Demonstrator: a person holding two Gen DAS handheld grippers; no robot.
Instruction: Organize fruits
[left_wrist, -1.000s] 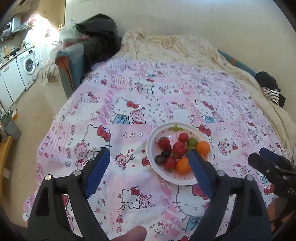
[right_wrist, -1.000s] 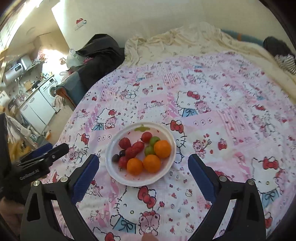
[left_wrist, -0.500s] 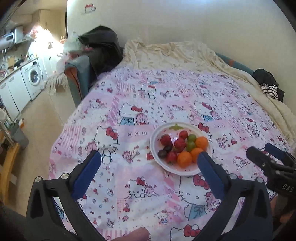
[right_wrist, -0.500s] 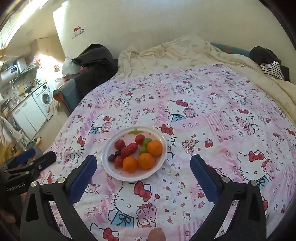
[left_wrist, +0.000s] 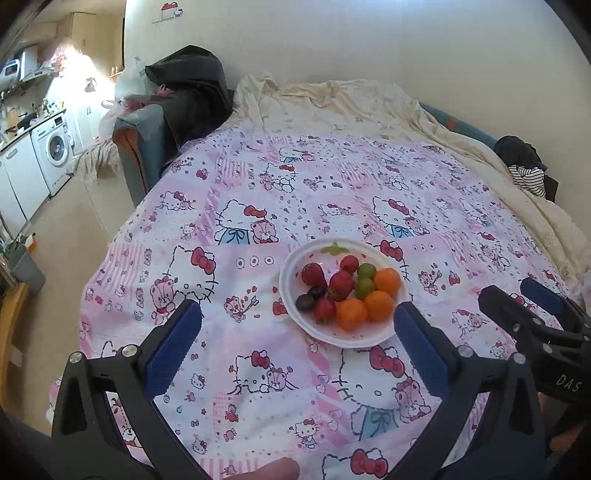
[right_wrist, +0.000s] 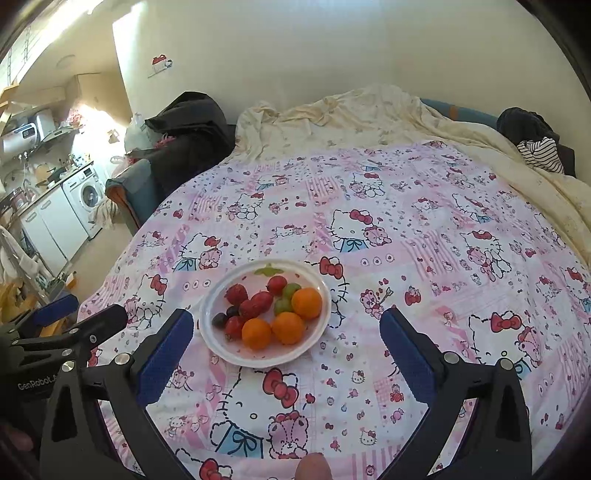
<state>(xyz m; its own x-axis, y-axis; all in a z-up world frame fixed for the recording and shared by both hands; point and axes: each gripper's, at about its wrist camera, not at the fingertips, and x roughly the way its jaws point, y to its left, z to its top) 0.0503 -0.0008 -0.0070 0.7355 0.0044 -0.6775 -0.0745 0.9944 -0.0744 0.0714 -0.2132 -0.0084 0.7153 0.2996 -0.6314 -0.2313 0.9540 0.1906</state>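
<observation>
On the pink bedspread (left_wrist: 258, 206), fruit plate (left_wrist: 295, 266) sits beyond both grippers' (left_wrist: 297, 326) (right_wrist: 286, 336) spread, empty fingers

Both cameras sit just behind their own tongs and look forward and steeply down over a bed (left_wrist: 258, 177) with a pink cartoon-print cover. The left wrist view has the plate of fruit (left_wrist: 295, 266) right of centre, near its right finger; the right wrist view has the plate (right_wrist: 218, 295) left of centre. Each view catches the other tongs at its edge. Both share the plate, the cover, the cream sheet behind and the kitchen at far left.
</observation>
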